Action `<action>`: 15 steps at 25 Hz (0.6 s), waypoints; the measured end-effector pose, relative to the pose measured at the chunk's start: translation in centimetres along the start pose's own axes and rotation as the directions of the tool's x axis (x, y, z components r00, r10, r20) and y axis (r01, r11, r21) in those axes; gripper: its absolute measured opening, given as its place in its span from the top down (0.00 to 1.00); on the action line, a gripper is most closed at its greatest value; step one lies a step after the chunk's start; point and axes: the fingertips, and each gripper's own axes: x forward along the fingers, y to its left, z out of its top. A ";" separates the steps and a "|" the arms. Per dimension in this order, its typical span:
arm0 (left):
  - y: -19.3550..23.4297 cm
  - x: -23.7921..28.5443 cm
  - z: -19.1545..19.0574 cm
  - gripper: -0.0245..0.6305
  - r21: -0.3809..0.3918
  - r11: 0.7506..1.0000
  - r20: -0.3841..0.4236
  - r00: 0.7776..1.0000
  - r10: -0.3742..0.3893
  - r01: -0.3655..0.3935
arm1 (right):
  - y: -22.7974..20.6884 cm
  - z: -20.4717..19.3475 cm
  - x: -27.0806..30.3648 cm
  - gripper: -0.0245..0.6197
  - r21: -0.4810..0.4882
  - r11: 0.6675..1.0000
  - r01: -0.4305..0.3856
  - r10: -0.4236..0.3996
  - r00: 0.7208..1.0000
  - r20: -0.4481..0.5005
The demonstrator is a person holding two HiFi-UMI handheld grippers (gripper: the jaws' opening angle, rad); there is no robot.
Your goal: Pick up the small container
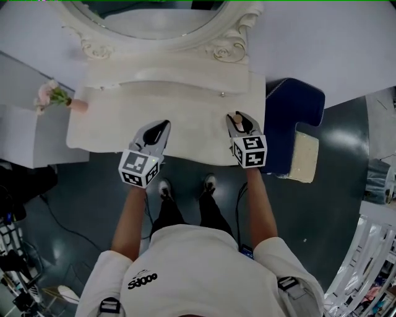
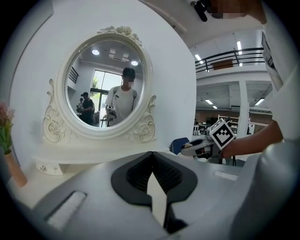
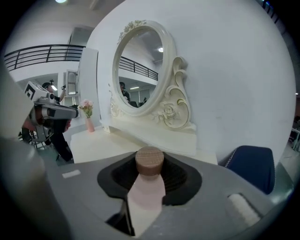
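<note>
The small container (image 3: 146, 187) is a pale pink bottle with a round wooden cap (image 3: 149, 160). It stands upright between the jaws of my right gripper (image 3: 150, 165), which is shut on it. In the head view the container (image 1: 243, 125) shows in the right gripper (image 1: 239, 121), above the right part of the white vanity table (image 1: 111, 121). My left gripper (image 1: 161, 129) hovers over the table's front edge to the left. Its jaws (image 2: 152, 158) meet at the tips with nothing between them. Each gripper shows in the other's view: the right one (image 2: 200, 146), the left one (image 3: 55, 111).
An oval mirror (image 1: 148, 18) in an ornate white frame stands at the back of the table. A pink vase with flowers (image 1: 75, 104) sits at the table's left end. A blue chair (image 1: 296, 121) stands right of the table. The floor is dark.
</note>
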 end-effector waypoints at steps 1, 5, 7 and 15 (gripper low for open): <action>0.1 -0.3 0.8 0.93 0.016 1.000 0.011 1.000 -0.009 0.008 | 0.3 1.0 -0.8 0.76 -0.008 1.000 0.007 -0.006 1.000 0.011; 0.1 -1.4 4.3 0.93 0.084 0.996 0.049 0.998 -0.031 0.027 | 1.3 4.7 -4.2 0.76 -0.033 0.999 0.029 -0.027 0.998 0.055; 0.4 -2.0 5.9 0.93 0.119 0.993 0.066 0.997 -0.028 0.020 | 1.8 6.6 -5.8 0.76 -0.039 0.999 0.030 -0.026 0.997 0.077; 0.8 -4.2 11.9 0.93 0.213 0.977 0.126 0.991 -0.035 0.008 | 4.6 13.2 -11.3 0.76 -0.071 0.996 0.052 -0.039 0.983 0.177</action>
